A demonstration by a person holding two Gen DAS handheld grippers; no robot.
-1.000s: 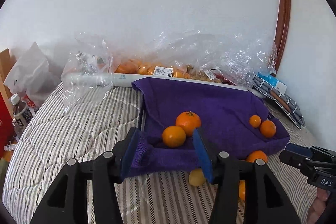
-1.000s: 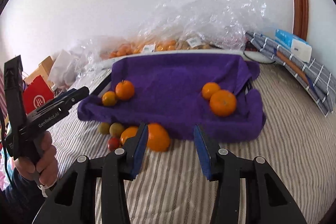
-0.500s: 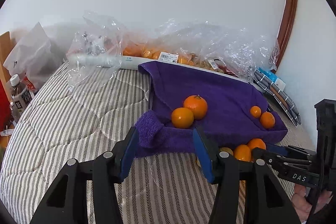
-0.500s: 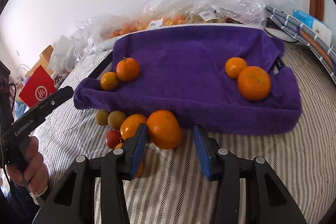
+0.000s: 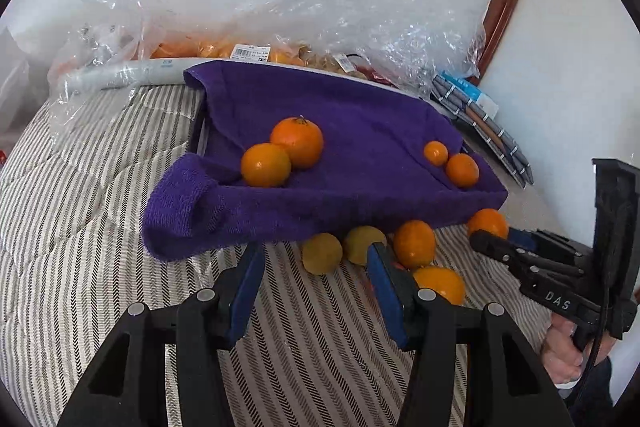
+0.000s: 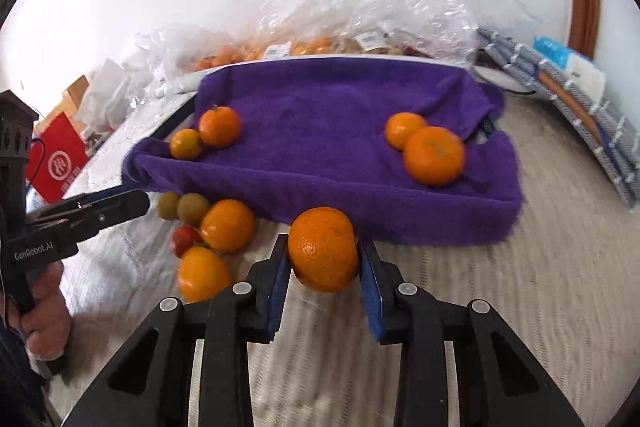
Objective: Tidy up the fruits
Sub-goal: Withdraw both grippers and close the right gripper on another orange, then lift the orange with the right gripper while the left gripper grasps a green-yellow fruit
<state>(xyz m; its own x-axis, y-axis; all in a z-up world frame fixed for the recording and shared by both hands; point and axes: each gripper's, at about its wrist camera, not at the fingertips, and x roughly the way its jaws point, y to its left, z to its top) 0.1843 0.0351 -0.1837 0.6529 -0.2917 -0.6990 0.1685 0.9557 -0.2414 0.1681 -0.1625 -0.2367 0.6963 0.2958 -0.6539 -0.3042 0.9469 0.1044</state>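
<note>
The right gripper has just squeezed its jaws in, and its blue pads press both sides of a big orange, at 6 o'clock from the purple towel on the striped bed cover. The left gripper is partly open and holds nothing. Loose little fruits lie just past it, at 12 o'clock.

striped bed w/ purple towel, loose fruit by its front edge, plastic bags behind.
</note>
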